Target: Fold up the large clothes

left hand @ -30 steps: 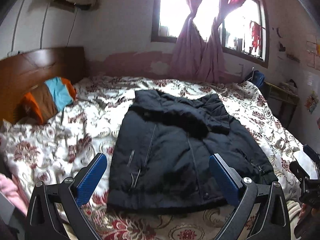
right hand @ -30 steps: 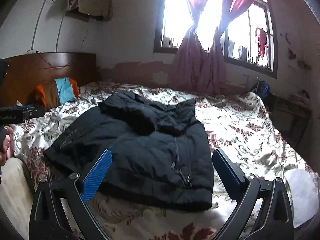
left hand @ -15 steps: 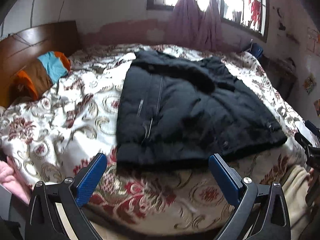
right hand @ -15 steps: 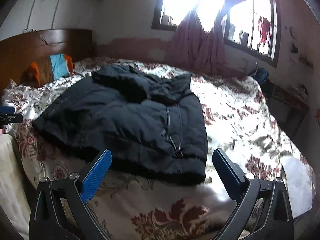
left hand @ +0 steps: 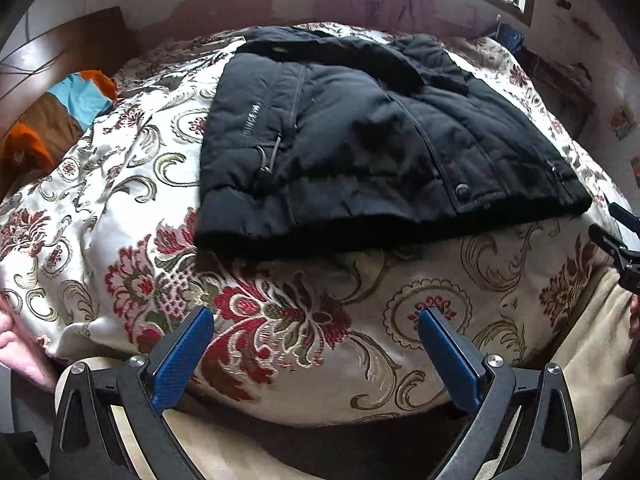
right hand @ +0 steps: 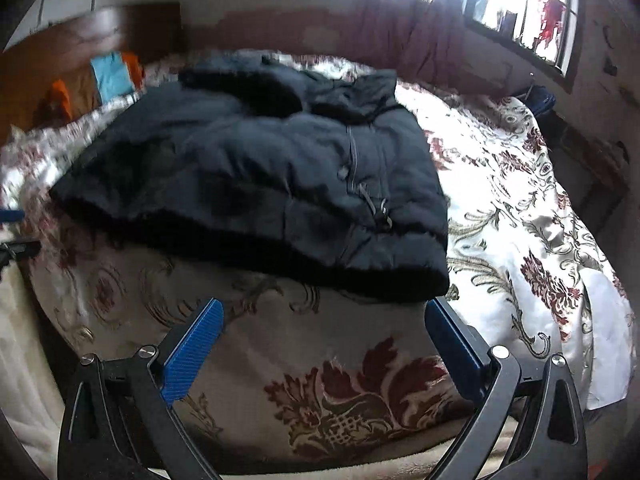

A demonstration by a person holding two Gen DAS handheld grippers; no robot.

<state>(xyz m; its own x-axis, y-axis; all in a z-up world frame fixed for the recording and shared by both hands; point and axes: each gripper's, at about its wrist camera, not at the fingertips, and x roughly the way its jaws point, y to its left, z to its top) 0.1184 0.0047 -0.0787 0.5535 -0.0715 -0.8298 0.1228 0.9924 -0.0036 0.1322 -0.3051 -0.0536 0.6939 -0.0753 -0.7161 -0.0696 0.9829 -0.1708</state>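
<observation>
Right wrist view blurs the jacket [right hand: 248, 176] and headboard [right hand: 80, 44].

- Between your left gripper [left hand: 314, 326] and the jacket [left hand: 360, 140] lies a bare strip of quilt [left hand: 280, 312] along the bed's near edge.
- Your right gripper [right hand: 324, 316] has the jacket's hem just ahead.
- Right of the jacket, bare quilt runs to the bed's right edge.

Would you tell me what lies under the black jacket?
The jacket lies on the floral bedspread, which shows all around it. Whatever is directly beneath the jacket is covered.
</observation>
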